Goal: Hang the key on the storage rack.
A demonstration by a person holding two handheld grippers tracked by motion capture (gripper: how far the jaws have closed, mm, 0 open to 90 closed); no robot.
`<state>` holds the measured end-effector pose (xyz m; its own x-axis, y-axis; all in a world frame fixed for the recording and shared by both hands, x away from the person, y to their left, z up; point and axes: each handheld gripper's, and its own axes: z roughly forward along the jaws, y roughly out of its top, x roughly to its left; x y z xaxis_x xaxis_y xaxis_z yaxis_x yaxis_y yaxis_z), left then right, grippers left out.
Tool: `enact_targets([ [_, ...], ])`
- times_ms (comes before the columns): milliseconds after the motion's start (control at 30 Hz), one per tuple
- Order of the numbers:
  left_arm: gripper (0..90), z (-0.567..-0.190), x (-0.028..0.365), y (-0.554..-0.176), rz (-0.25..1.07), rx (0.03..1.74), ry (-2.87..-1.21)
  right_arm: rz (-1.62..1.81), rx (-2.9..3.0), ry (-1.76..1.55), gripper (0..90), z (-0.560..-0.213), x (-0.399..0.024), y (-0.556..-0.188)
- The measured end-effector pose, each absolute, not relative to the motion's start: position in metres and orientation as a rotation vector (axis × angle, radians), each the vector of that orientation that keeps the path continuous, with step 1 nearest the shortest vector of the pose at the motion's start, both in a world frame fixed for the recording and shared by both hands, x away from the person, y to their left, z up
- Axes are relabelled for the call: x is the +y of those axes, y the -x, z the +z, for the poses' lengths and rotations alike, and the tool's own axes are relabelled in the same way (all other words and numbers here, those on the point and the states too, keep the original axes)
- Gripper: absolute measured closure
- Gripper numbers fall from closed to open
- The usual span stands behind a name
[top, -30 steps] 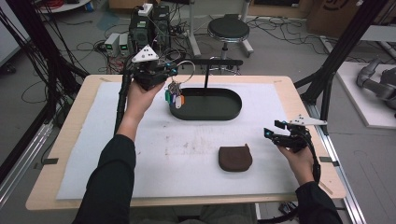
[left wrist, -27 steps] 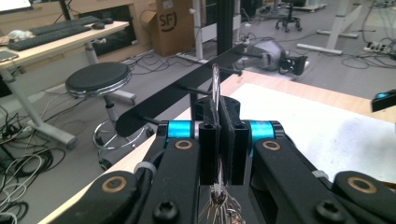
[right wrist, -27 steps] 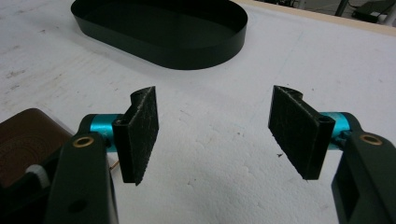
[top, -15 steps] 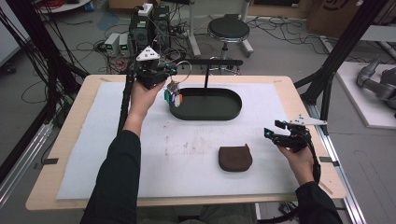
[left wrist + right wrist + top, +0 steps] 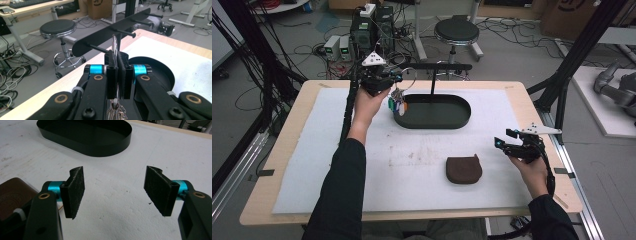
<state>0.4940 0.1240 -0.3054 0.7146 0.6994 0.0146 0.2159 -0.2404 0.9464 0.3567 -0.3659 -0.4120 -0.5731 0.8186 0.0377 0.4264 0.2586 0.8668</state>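
A key ring (image 5: 114, 45) is clamped in the left gripper (image 5: 117, 75) near a rack (image 5: 110, 35). The right gripper (image 5: 115, 192) is held wide open, empty, above the table (image 5: 312, 165).

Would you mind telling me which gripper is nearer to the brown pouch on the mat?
The right. The right gripper hovers open just right of the brown pouch. The left gripper, shut on a key ring, is far off by the black rack at the tray's left end.
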Motion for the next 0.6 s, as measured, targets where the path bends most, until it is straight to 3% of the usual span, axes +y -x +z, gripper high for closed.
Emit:
enact_targets([
  [600, 86.4, -0.3152, 0.123, -0.5005, 0.517, 0.766, -1.784, 1.253, 2.109, -1.138, 33.5, -0.4118, -0.3662, -0.3564],
])
